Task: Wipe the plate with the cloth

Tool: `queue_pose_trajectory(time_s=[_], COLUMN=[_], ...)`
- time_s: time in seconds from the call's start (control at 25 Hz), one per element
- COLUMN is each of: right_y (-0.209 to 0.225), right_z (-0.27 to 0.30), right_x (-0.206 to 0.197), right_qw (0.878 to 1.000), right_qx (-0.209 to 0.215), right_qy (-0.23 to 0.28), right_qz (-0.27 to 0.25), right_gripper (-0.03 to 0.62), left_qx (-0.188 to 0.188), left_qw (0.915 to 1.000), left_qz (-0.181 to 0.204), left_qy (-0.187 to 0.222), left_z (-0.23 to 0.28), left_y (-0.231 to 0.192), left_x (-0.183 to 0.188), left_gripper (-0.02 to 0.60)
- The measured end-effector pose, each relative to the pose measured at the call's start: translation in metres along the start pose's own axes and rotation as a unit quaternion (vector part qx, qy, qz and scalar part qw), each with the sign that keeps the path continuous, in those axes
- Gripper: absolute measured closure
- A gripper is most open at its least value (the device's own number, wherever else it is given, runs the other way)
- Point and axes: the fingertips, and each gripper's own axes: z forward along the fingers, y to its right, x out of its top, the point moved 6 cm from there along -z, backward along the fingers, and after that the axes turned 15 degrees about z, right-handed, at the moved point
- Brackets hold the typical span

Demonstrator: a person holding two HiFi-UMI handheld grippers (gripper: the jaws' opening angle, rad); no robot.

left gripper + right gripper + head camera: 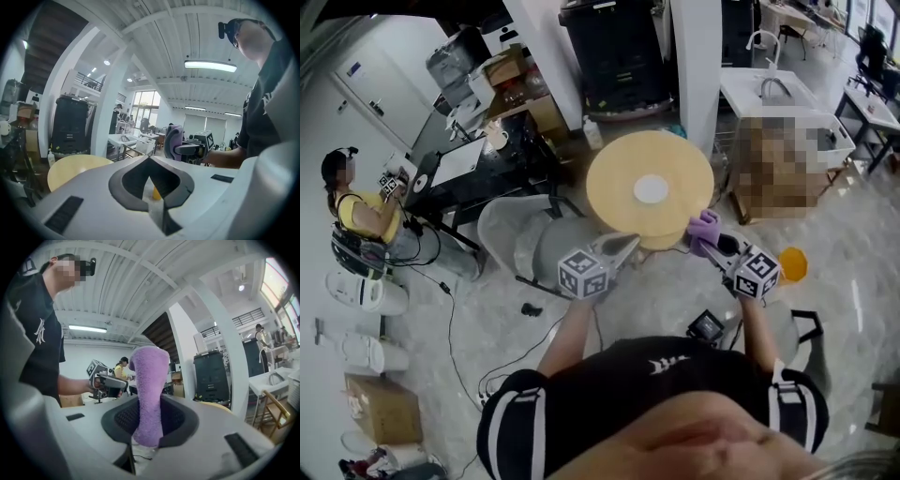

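Two grippers (628, 244) (701, 246), one cloth (705, 223) (purple), one plate (652, 189), one round table (614, 183)

Surface finishes
Cloth (149, 394) is looking fuzzy, soft-piled fabric; table (614, 202) is showing a pale, matt, smooth wood-like top; floor (544, 323) is gleaming like polished stone.

Shirt: black short-sleeved tee (609, 380) with a small white emblem (668, 364) on the chest, behind both tongs.
Sleeves: black with white stripes (508, 424), ending well behind the tongs.
Headgear: dark camera unit (226, 29) at the brow, seen high above the left tongs.
Left gripper (631, 243), right gripper (703, 242): pale grey shells, dark grey lining round the jaws.
Marker cubes (583, 272): white with black squares, one at each tong's rear.
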Motion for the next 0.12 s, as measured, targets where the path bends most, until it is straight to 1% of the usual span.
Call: queue_pose_trajectory(time_s=[0.12], right_y=[-0.0115], right_z=[0.0014], right_x=[0.0030], right_qw=[1.000], right_qx=[0.005], right_qy=[-0.001], right_qz=[-0.013], right_gripper=[0.505], left_qx=[0.007], left_qw=[0.9999], left_qz=[0.007], left_qy=[-0.007], left_z=[-0.0115], left_y=[-0.0029], left_x=[0.0006], left_gripper=[0.575])
